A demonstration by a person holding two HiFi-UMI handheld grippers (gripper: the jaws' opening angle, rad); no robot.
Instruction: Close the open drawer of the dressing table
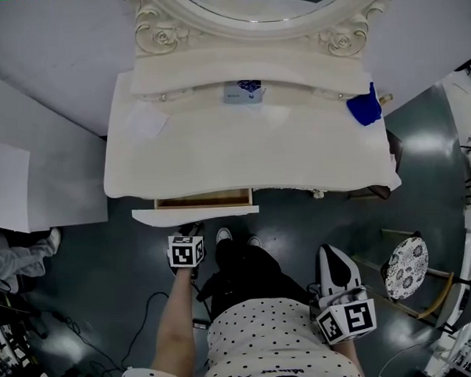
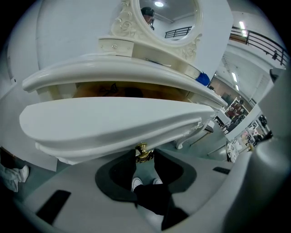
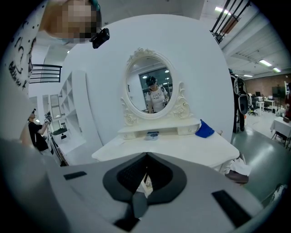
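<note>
Left gripper (image 1: 192, 228) points steeply down at the front of the drawer (image 1: 197, 213), and its jaws stand fairly wide, closed on the brass knob (image 2: 142, 154) under the drawer's curved front edge. The knob fills the gap between the two dark pads (image 2: 119, 169), one on each side of it. Just beyond the gripper the drawer stands partly out of the table (image 1: 257, 155), with a strip of its wooden inside showing between its front and the table edge. Below the jaws are the person's white shoes (image 2: 137, 183).

Right gripper (image 3: 146, 155) hangs well back from the table, off to the right of the left one, with its jaw tips together and nothing between them (only a sliver of light shows through lower down). Straight ahead of it, past the tabletop, is the oval mirror (image 3: 151, 90), and ahead to its right a blue cloth (image 3: 204, 130) lies at the back of the table. A round patterned stool (image 1: 406, 267) stands just to its right.
</note>
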